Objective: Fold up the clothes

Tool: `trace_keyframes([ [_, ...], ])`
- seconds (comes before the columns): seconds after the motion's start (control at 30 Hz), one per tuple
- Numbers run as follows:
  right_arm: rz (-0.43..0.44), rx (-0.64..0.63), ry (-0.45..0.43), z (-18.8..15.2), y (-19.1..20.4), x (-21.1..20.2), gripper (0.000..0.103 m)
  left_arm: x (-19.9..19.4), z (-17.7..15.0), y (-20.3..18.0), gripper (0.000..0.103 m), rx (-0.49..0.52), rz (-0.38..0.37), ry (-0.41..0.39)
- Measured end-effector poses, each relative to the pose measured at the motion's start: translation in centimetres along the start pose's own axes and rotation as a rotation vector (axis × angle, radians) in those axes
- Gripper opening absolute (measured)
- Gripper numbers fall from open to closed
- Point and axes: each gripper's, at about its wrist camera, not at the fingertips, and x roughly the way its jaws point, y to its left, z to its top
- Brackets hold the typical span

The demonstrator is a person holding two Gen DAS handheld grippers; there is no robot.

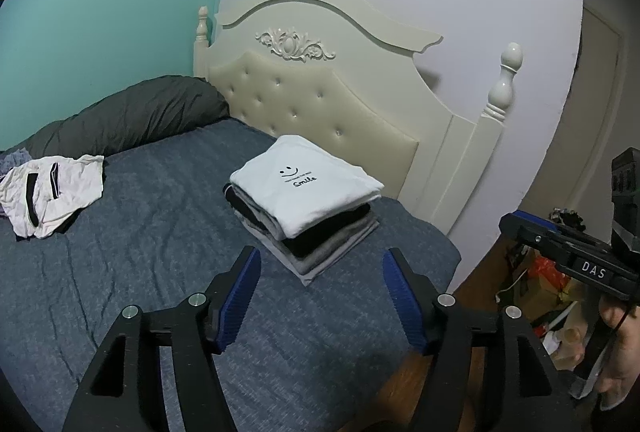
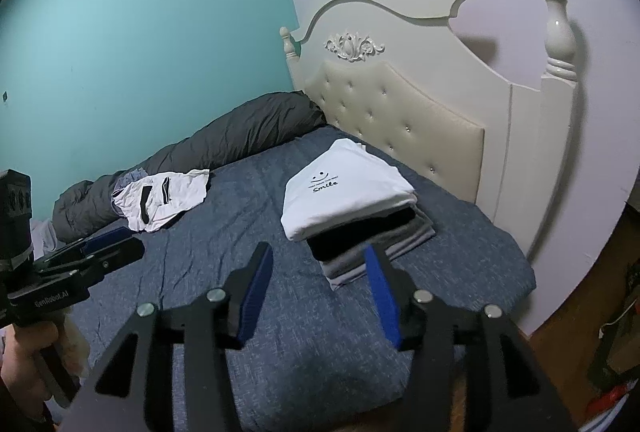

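a stack of folded clothes sits near the headboard on a blue bed, a white "smile" shirt on top, squared so the pile stays tidy. the left gripper and right gripper both hover short of it, jaws apart and holding nothing. 1 crumpled white garment lies well apart by a grey duvet, likely next to fold.

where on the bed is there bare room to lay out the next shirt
Bare sheet between the crumpled white garment and the folded stack, running to the near edge. Crowded along the wall: the dark duvet.
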Motion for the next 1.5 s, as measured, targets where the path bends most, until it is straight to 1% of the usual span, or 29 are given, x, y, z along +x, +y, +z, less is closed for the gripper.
trace_keyframes([
  [0.07,-0.011,-0.005,-0.003,-0.2,0.3,-0.4,0.054,-0.3,-0.1,0.0,0.072,0.003,-0.002,-0.001],
  [0.13,-0.016,-0.014,-0.007,-0.4,0.7,-0.8,0.060,-0.7,-0.3,-0.1,0.073,0.012,-0.001,-0.005],
  [0.2,-0.022,-0.022,-0.007,-0.6,1.1,-1.1,0.063,-1.1,-0.4,0.0,0.076,0.015,0.000,-0.011],
  [0.43,-0.038,-0.028,-0.011,-1.2,1.9,-1.5,0.072,-2.2,-0.8,0.0,0.081,0.021,0.002,-0.025],
  [0.57,-0.049,-0.020,-0.011,-1.7,2.0,-1.4,0.076,-2.7,-1.0,-0.1,0.092,0.027,0.016,-0.040],
  [0.7,-0.056,-0.010,-0.020,-2.2,2.1,-1.6,0.086,-3.1,-1.2,0.0,0.098,0.027,0.023,-0.047],
  [0.77,-0.061,-0.014,-0.025,-2.4,2.2,-1.7,0.087,-3.2,-1.4,0.0,0.103,0.026,0.031,-0.051],
  [0.87,-0.067,-0.013,-0.029,-2.6,2.3,-1.9,0.091,-3.3,-1.6,0.1,0.103,0.024,0.041,-0.050],
  [0.93,-0.070,-0.010,-0.037,-2.7,2.3,-2.1,0.097,-3.3,-1.7,0.2,0.103,0.021,0.041,-0.046],
  [1.0,-0.072,-0.008,-0.045,-2.9,2.4,-2.4,0.098,-3.4,-1.8,0.2,0.103,0.020,0.045,-0.043],
  [1.23,-0.072,-0.012,-0.052,-3.4,2.9,-3.1,0.101,-4.2,-2.1,-0.3,0.103,0.036,0.070,-0.059],
  [1.5,-0.068,-0.015,-0.056,-4.2,3.2,-3.8,0.101,-5.1,-2.4,-0.8,0.103,0.038,0.074,-0.060],
])
